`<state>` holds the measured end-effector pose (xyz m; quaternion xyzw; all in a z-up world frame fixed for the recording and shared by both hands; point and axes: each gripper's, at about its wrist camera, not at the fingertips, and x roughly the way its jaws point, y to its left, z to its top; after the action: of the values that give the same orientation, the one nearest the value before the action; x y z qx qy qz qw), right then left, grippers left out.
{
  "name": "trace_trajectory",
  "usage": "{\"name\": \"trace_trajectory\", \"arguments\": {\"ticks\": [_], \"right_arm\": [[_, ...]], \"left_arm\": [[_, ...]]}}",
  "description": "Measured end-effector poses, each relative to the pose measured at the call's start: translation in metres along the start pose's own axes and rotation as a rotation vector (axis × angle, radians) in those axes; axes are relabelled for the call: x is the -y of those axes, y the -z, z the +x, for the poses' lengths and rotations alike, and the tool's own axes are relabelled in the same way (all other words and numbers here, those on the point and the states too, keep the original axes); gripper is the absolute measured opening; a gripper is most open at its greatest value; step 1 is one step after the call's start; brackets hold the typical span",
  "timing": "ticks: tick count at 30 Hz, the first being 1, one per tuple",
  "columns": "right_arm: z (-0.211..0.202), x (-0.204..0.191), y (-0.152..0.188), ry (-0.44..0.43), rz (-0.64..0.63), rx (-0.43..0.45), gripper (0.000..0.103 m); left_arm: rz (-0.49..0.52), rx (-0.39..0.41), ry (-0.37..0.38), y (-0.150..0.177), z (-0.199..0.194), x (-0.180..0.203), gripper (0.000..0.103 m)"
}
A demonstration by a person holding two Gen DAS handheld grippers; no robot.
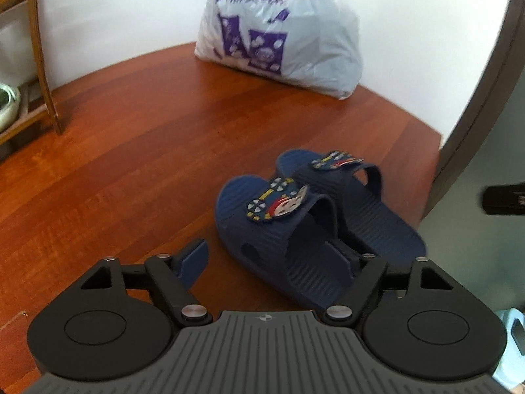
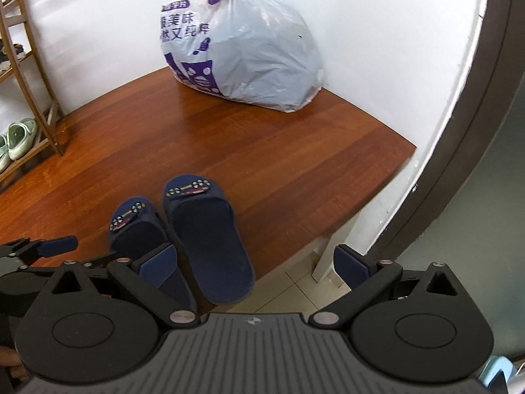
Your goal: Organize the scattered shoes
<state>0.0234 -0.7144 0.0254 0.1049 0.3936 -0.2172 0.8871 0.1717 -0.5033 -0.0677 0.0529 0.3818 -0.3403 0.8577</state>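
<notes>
Both tongs gape empty — left gripper (image 1: 274, 254) straddles one slipper (image 1: 279, 229), right gripper (image 2: 259, 264) behind the other slipper (image 2: 205, 233).

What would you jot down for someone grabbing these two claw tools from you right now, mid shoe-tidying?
Left gripper: open, its fingers either side of the nearer navy slipper's heel, not clamped.
Right gripper: open, holding nothing, low over the heel end of the further navy slipper.
Both slippers sit side by side, toes to the wall, on the wooden platform, heels near its edge.
Shoe rack on the left holds pale green shoes.
Done: the pair looks matched up.
Left: probably moving it to the rack.
</notes>
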Motion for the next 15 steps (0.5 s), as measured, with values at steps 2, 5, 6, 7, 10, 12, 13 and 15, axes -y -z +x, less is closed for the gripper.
{"name": "trace_trajectory", "arguments": {"ticks": [2, 5, 6, 7, 10, 12, 13, 15], "right_arm": [[0.000, 0.002, 0.000, 0.002, 0.002, -0.002, 0.102], [0.000, 0.005, 0.002, 0.005, 0.006, -0.005, 0.102], [0.001, 0.005, 0.003, 0.004, 0.007, -0.004, 0.102], [0.001, 0.005, 0.003, 0.003, 0.007, -0.004, 0.102], [0.003, 0.004, 0.003, -0.003, 0.008, -0.003, 0.102], [0.004, 0.003, 0.002, -0.012, 0.016, -0.002, 0.102], [0.005, 0.002, 0.002, -0.018, 0.019, -0.002, 0.102], [0.008, 0.000, 0.001, -0.026, 0.017, -0.001, 0.102]], "left_arm": [[-0.007, -0.011, -0.013, -0.001, 0.006, -0.002, 0.064], [-0.019, -0.027, -0.025, -0.002, 0.011, -0.006, 0.056], [-0.022, -0.033, -0.029, -0.002, 0.013, -0.008, 0.053], [-0.017, -0.033, -0.032, -0.002, 0.013, -0.009, 0.052], [-0.004, -0.030, -0.058, -0.002, 0.010, -0.014, 0.043], [-0.002, -0.029, -0.084, -0.002, 0.007, -0.019, 0.040], [-0.002, -0.029, -0.097, -0.002, 0.006, -0.021, 0.040], [0.000, -0.028, -0.123, -0.002, 0.003, -0.026, 0.040]]}}
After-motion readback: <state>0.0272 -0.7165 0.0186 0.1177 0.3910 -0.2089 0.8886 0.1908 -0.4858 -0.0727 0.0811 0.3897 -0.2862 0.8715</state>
